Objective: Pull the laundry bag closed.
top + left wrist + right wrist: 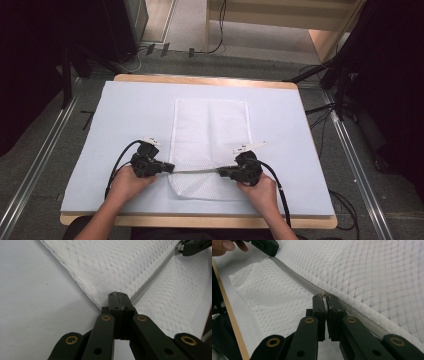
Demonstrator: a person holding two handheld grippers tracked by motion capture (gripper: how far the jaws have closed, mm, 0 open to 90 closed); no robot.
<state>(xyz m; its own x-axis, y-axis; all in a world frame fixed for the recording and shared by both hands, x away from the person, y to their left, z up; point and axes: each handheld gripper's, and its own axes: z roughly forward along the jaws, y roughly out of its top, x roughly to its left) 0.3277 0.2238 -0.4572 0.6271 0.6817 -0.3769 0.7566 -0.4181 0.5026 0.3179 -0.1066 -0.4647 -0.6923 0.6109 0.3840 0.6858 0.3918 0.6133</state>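
- On the near half of the table (205,80), a white mesh bag (210,130) lies flat on the pale blue sheet (125,115) that covers the tabletop.
- Bag position: centred left to right, long side running from near to far; its near end sits between my two hands.
- Zipper (195,171): a grey band running left to right across the bag close to its near end, stretched straight between my two tools.
- My left gripper (169,168) sits at the bag's left edge, held by my left hand (125,182). Its jaws are pressed together on the left end of the zipper, at the bag's hem; the left gripper view shows the pads closed (119,300) with the mesh and zipper band running away from them.
- My right gripper (221,172) sits over the right part of the bag, held by my right hand (260,190). Its jaws are together on the zipper; the right gripper view (325,298) shows a small pale and metallic piece pinched between the pads, on the zipper line. I cannot tell for certain what that piece is.
- Both grippers point toward each other along the zipper line.
- Black cables (117,167) trail from each gripper toward the near edge of the table.
- Beyond the far edge of the table, grey floor (190,30) with loose cords is visible.
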